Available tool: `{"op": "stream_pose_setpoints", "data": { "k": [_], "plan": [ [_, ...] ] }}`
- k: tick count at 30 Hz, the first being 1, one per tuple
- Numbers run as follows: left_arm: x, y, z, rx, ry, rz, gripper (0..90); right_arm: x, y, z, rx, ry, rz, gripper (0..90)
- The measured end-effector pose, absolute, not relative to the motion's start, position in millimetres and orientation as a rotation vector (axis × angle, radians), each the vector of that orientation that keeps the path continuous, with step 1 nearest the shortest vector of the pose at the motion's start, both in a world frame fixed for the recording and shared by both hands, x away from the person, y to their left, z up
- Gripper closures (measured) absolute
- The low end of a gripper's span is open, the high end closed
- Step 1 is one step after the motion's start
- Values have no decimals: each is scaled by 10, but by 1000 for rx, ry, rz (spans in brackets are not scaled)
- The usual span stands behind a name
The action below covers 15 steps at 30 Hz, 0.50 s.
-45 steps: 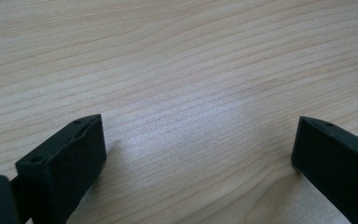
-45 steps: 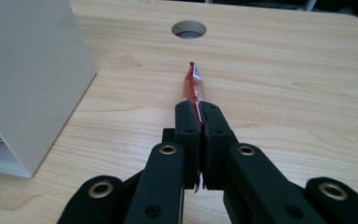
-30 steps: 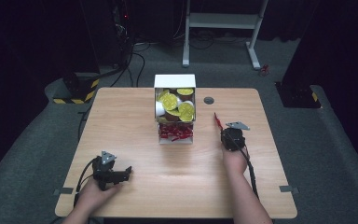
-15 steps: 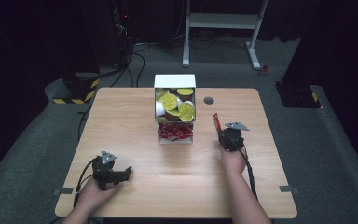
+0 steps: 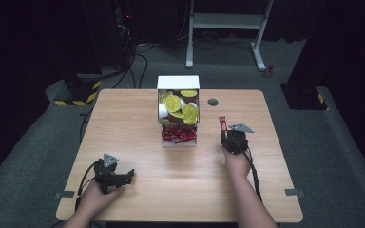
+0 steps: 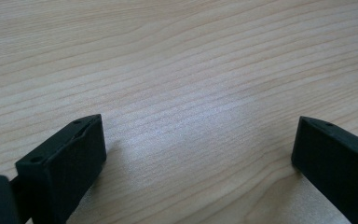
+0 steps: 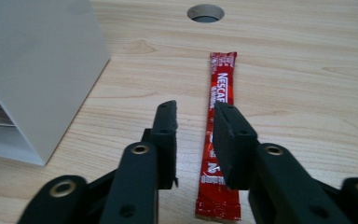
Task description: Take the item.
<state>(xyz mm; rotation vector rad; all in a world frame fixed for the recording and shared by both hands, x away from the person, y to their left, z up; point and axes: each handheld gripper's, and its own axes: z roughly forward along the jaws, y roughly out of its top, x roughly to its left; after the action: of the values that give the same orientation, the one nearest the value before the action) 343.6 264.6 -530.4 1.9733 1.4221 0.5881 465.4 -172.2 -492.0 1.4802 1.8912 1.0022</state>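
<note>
My right gripper (image 7: 193,122) jaws are just opening, letting go of the red coffee stick (image 7: 219,140), which is lying flat on the surface (image 5: 138,118) beside the white box (image 5: 178,81). More sticks are waiting inside. My left gripper (image 5: 123,176) is resting open and empty.

Dim room, grey carpet floor (image 5: 342,156), white desk frame (image 5: 228,21), wooden table (image 5: 123,114)

The high view looks forward and down on the whole table (image 5: 138,118) from above the person's side. The left gripper view sits low and close over bare wood. The right gripper view looks along the tabletop at the sachet (image 7: 220,130), box (image 7: 37,70) and hole (image 7: 205,12), which the high view also shows.
</note>
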Motion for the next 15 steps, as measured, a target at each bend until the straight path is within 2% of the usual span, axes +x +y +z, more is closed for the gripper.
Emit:
{"op": "stream_pose_setpoints", "data": {
  "k": [8,15],
  "plan": [
    [3437,2647,-5305,1974,1420,591,33,4559,-1688,-4873,1451,1911,1034,518],
    [3436,2645,-5305,1972,1422,590,33,4427,-1723,-4819,1431,1907,1069,442]
  ]
}}
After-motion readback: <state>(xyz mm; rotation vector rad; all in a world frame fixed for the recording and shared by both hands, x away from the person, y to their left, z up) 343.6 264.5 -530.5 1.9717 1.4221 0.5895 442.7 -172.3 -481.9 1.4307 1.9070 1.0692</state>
